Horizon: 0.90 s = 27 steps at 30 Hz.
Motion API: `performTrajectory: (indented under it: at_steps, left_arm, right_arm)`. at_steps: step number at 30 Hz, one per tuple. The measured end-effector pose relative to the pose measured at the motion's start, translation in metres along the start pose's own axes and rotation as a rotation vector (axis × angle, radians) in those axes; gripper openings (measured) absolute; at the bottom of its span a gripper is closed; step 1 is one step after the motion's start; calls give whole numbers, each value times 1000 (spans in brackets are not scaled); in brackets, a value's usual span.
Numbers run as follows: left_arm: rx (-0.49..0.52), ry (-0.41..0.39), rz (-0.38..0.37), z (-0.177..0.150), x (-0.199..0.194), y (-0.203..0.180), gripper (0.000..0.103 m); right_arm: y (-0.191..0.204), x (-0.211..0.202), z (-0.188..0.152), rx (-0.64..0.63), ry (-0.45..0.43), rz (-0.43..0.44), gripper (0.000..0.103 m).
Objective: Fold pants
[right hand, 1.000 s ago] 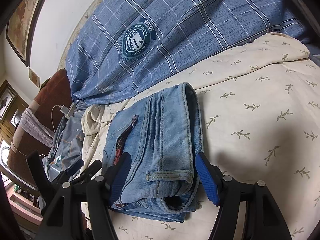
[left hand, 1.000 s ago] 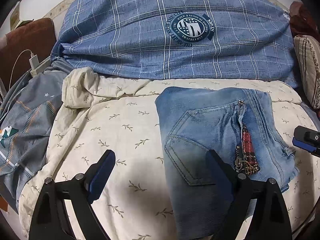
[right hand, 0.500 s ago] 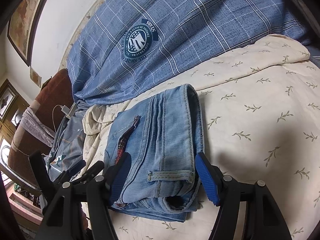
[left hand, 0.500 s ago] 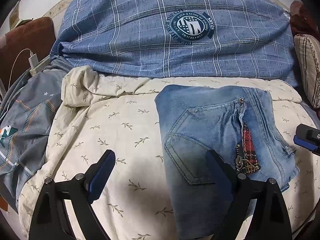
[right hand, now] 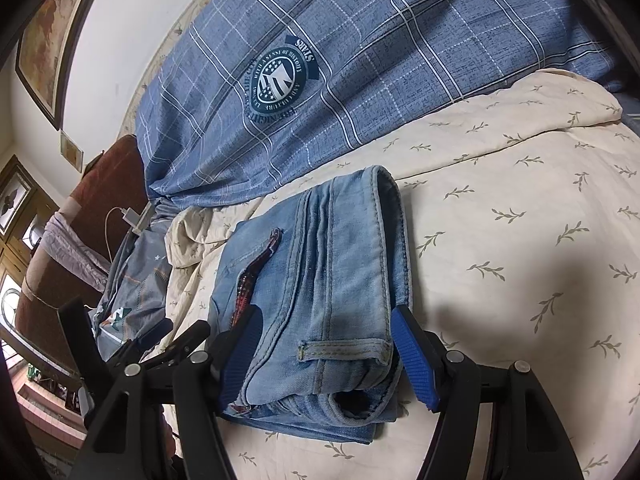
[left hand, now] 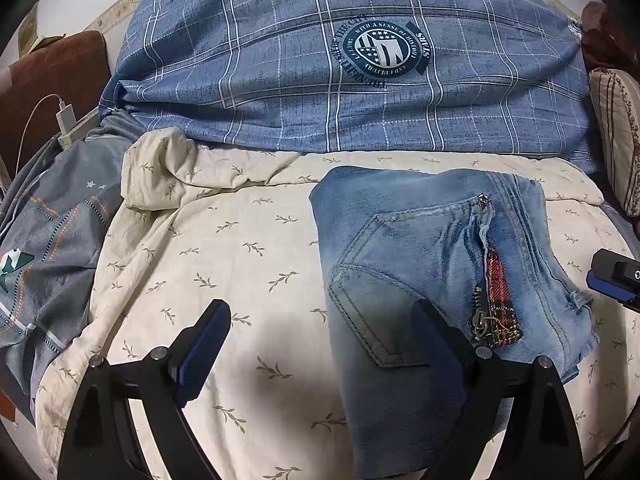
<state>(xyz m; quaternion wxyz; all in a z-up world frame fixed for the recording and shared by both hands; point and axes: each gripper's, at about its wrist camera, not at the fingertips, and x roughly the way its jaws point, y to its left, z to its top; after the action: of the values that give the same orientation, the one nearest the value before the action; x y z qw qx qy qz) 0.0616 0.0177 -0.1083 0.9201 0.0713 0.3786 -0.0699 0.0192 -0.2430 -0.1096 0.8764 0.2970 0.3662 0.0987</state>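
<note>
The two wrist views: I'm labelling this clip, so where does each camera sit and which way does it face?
Left wrist: on the left hand-held gripper, looking across the bed at the folded jeans and blue plaid duvet; its own open fingers show, plus the other gripper's tip at right.
Right wrist: on the right hand-held gripper, low at the jeans' waistband end, open fingers either side of it.
Shared: jeans, duvet, cream leaf-print sheet.

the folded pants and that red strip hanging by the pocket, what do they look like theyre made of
The folded pants look like faded light-blue denim, matte: doubled seam stitching, a belt loop and a frayed corner show. The red strip by the back pocket seems to be woven plaid cloth, with what may be metal zipper teeth along it, though that is hard to tell. The sheet beneath looks like soft, wrinkled printed cotton.
</note>
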Motion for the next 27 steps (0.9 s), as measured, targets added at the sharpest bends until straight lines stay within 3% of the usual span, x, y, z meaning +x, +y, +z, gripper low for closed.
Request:
performTrajectory:
  at_steps: [27]
  left_arm:
    - [-3,11,-10,0,1,0,92]
  right_arm:
    - [1,4,-3,-5,16,-3,70]
